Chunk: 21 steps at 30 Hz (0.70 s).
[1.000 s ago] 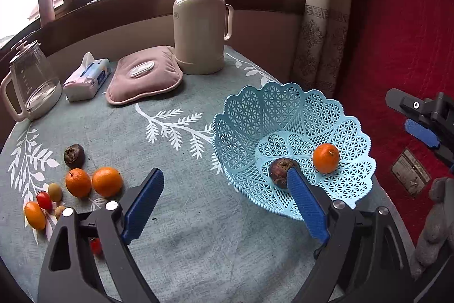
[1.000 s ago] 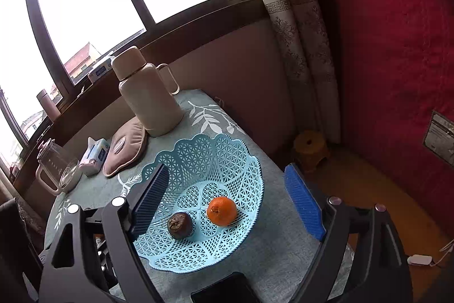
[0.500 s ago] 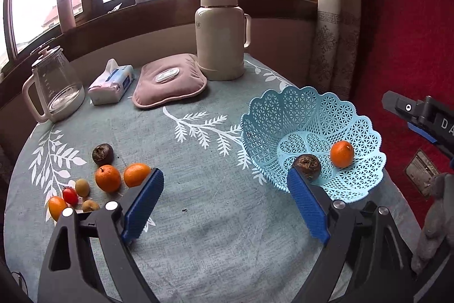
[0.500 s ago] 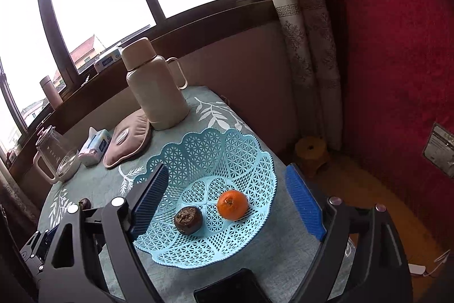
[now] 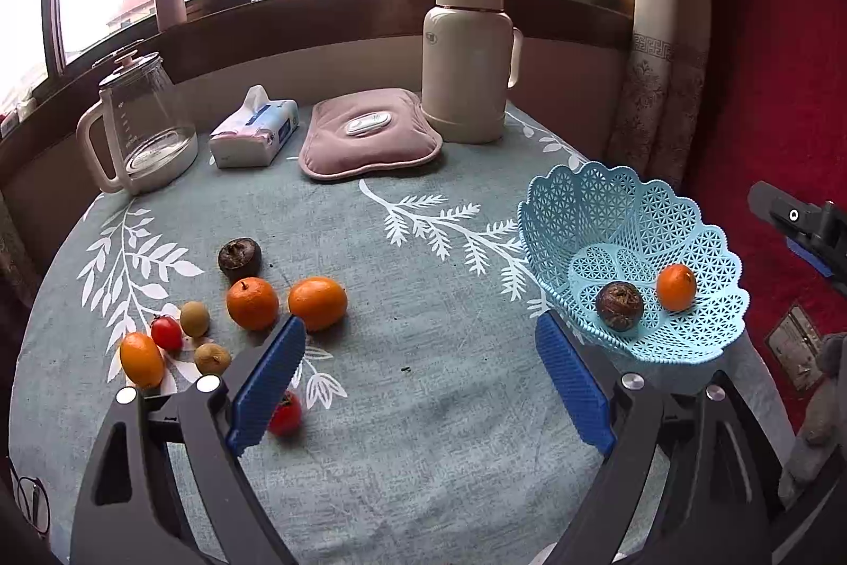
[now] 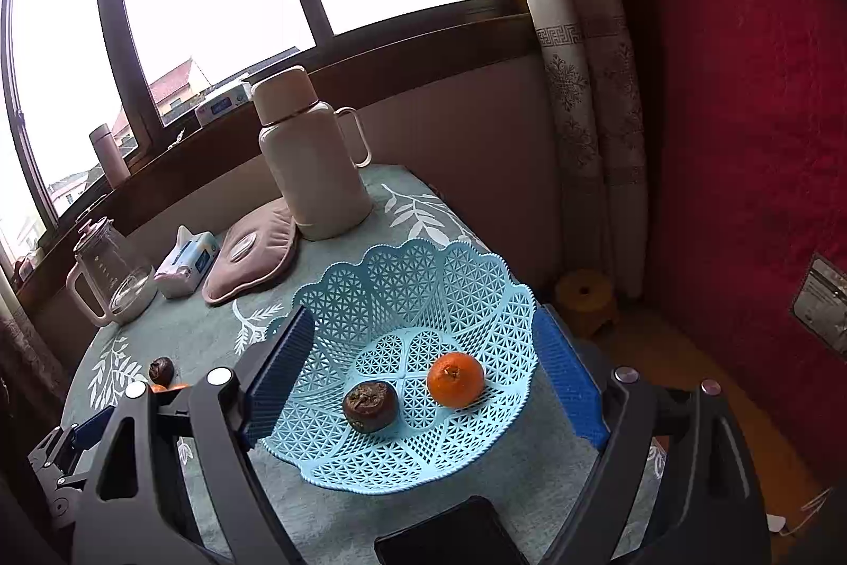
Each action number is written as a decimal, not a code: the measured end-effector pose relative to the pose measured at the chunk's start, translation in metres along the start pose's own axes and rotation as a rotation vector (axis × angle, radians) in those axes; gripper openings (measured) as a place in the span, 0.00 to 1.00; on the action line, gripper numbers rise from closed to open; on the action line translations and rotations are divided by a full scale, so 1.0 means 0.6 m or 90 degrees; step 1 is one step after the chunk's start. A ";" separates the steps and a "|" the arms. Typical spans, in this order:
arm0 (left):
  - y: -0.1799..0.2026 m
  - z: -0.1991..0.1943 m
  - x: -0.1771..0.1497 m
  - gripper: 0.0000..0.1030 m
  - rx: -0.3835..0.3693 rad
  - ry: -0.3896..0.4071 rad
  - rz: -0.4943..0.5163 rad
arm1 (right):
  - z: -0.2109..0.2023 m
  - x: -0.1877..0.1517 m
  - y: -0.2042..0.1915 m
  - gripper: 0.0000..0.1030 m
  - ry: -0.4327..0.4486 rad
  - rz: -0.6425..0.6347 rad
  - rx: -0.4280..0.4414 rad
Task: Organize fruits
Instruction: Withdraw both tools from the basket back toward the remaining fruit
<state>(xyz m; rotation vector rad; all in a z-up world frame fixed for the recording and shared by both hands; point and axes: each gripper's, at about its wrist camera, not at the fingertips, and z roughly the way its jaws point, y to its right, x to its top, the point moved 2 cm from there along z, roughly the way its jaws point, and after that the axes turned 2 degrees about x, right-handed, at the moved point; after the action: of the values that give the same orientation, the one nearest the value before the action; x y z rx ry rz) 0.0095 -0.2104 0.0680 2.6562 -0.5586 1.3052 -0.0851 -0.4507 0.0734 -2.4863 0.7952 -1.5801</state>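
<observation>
A light blue lattice basket [image 5: 635,215] [image 6: 423,279] stands at the table's right edge, holding one orange [image 5: 676,286] [image 6: 455,378] and a dark brown fruit [image 5: 619,305] [image 6: 370,405]. On the cloth at left lie two oranges [image 5: 286,300], a dark fruit [image 5: 239,256], a kumquat [image 5: 141,358], small red and tan fruits [image 5: 182,326], and a red fruit [image 5: 285,412] by the left pad. My left gripper [image 5: 418,379] hovers open over bare cloth. My right gripper [image 6: 423,377] hangs open before the basket, holding nothing.
Along the back stand a glass kettle [image 5: 140,125], a tissue pack [image 5: 254,133], a pink heat pad [image 5: 368,131] and a cream thermos [image 5: 468,56]. A dark phone [image 6: 450,533] lies near the front edge. A red wall and a small yellow stool [image 6: 585,295] are at right.
The left gripper has swung leftward and back from the basket, so the loose fruit pile now sits nearer its left finger. The right view has rolled slightly. Both stay open.
</observation>
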 end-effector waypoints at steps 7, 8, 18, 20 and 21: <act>-0.046 -0.016 -0.002 0.86 0.020 0.009 -0.031 | 0.001 -0.004 -0.011 0.83 0.001 -0.007 0.009; -0.054 -0.018 -0.003 0.86 0.023 0.010 -0.037 | 0.001 -0.005 -0.014 0.83 0.002 -0.009 0.010; -0.138 -0.036 -0.012 0.86 0.067 0.018 -0.088 | -0.005 -0.016 -0.043 0.84 0.006 -0.034 0.035; -0.158 -0.039 -0.014 0.86 0.077 0.019 -0.098 | -0.007 -0.018 -0.049 0.84 0.006 -0.038 0.039; -0.167 -0.040 -0.016 0.86 0.082 0.019 -0.103 | -0.007 -0.019 -0.051 0.84 0.006 -0.040 0.041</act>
<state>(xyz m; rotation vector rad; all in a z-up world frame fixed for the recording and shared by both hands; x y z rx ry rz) 0.0250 -0.1086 0.0801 2.7115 -0.2577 1.3745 -0.0811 -0.4180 0.0764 -2.4840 0.6616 -1.6109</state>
